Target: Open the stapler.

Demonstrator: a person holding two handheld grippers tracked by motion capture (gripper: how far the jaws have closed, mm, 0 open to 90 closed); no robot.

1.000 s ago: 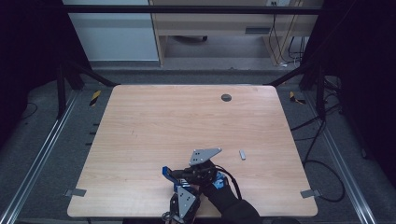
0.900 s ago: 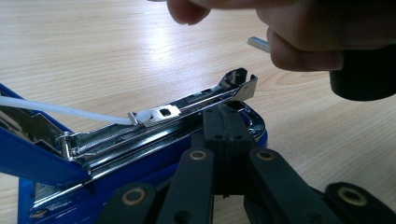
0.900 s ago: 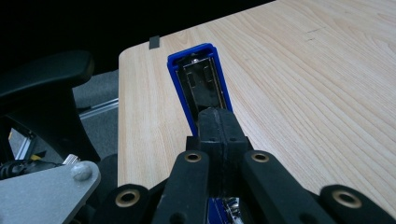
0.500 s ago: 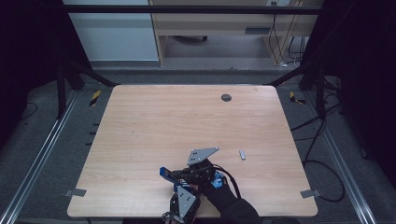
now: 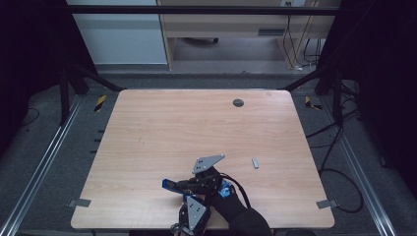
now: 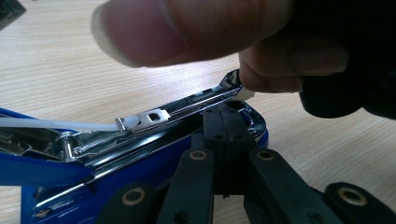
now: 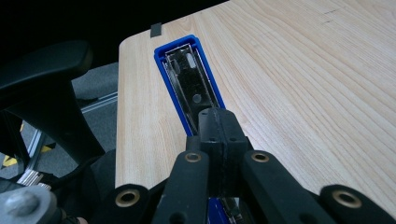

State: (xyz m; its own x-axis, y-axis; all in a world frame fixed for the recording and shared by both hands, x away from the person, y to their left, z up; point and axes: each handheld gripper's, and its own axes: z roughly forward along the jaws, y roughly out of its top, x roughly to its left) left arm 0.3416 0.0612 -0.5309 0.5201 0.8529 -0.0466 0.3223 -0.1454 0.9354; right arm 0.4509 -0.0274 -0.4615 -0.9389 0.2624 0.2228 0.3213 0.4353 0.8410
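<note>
Near the front edge of the wooden table (image 5: 147, 128), a little right of centre: a blue stapler (image 5: 169, 185), opened out, with both grippers bunched over it. In the high view, left gripper (image 5: 183, 227) at the table's front edge with its grey plate up, right gripper (image 5: 196, 183) just behind it, grey three-cornered plate tilted toward the far side; black-gloved hand (image 5: 231, 204) and sleeve coming in from the bottom.

From the left gripper view: jaws of the left gripper (image 6: 226, 122) pressed together on the chromed front end of the blue stapler (image 6: 51, 168), so clenched on it. Open staple channel running left from the jaws, spring and white pusher rod exposed. Bare fingertips (image 6: 261, 77) out of a black glove pinching the metal tip of the channel, just above the jaws.

From the right gripper view: right gripper (image 7: 223, 126) jaws closed flat against each other over the blue stapler (image 7: 180, 70); probably clamped on its chrome inner strip, though the contact itself hidden beneath the jaws. Stapler's far end close to the rounded table corner.

Well apart, right of the grippers: a small grey metal piece (image 5: 255, 162) lying flat. Near the far edge, a dark round disc (image 5: 238, 103).
</note>
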